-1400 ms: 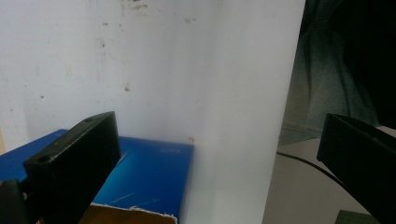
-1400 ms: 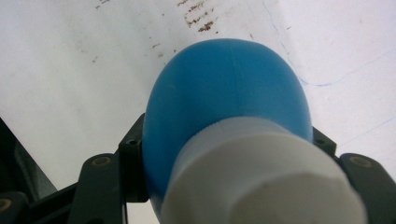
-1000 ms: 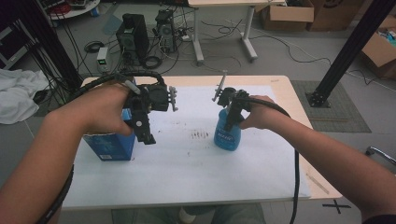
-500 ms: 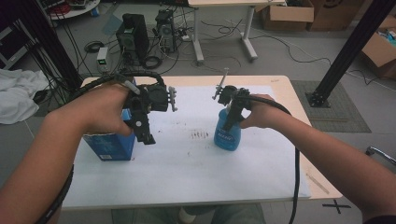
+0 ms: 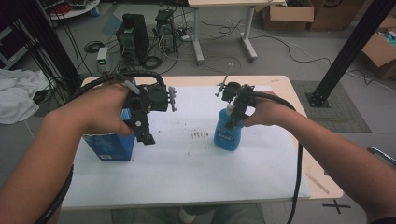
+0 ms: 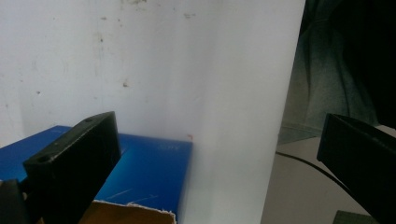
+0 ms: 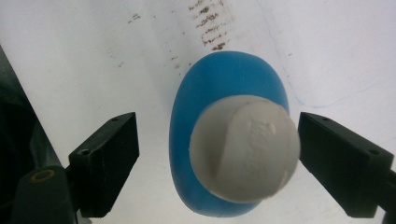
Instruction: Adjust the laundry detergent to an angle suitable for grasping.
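Note:
A blue bottle (image 5: 228, 135) with a white cap (image 7: 245, 149) stands upright on the white sheet (image 5: 187, 172), right of centre. My right gripper (image 5: 232, 122) points down over its top. Its jaws have just been opening, and in the right gripper view (image 7: 217, 163) they stand apart on either side of the cap, with a clear gap on the left side. A blue box (image 5: 109, 148) sits at the sheet's left edge. My left gripper (image 5: 147, 138) hovers open beside and above it, nothing between the jaws (image 6: 219, 158), with the box's top (image 6: 149, 172) below.
Dark smudges (image 5: 201, 135) mark the sheet between box and bottle. The wooden table edge (image 5: 322, 186) shows at right. Beyond the table are computer towers (image 5: 133, 35), cables, cardboard boxes (image 5: 285, 14) and a black post (image 5: 348, 46). A white cloth (image 5: 18, 98) lies at far left.
My right gripper's jaws look slightly wider around the bottle's top. Both hands, the box and the bottle stay where they were.

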The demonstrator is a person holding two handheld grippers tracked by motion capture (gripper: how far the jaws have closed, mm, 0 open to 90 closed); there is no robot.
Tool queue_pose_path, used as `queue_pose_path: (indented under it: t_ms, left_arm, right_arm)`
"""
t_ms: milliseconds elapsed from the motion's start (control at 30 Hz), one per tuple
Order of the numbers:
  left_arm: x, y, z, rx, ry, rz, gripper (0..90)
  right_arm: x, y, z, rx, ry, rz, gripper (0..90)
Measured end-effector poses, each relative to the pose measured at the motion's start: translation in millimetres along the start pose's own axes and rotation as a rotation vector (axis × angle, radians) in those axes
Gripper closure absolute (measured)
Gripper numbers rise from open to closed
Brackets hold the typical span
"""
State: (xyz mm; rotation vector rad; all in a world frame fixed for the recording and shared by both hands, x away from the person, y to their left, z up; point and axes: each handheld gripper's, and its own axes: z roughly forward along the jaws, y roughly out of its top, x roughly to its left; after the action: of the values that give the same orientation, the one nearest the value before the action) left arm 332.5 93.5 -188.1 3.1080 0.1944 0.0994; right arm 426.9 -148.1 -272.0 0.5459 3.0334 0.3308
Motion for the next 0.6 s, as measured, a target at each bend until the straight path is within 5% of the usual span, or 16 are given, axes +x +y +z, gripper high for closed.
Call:
queue_pose_path:
  t_ms: [600]
  left_arm:
    - [1.0, 2.5, 1.3, 0.001, -0.002, 0.005, 0.1]
  right_arm:
    - [1.2, -11.0, -23.5, -0.041, -0.004, -0.038, 11.5]
